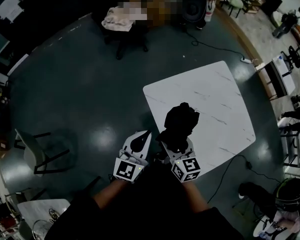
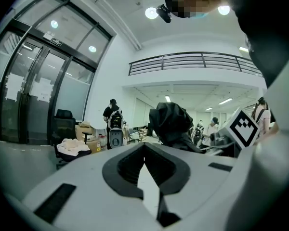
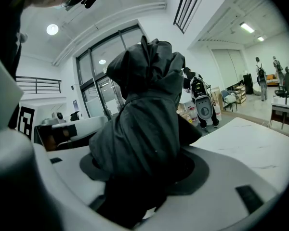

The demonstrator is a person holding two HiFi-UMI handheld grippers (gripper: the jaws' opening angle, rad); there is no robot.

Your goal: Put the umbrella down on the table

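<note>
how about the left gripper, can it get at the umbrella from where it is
Probably yes: the left gripper sits beside the umbrella held in the right gripper, nothing between them. Its jaws are together, so they would need to open first.

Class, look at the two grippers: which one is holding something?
The right gripper: the black umbrella is clamped between its jaws and sticks out past them. The left gripper beside it has nothing between its jaws.

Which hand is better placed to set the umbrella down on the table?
Right. The right tool grips the black folded fabric umbrella over the white marble-patterned table; the left tool is empty, over the floor.
</note>
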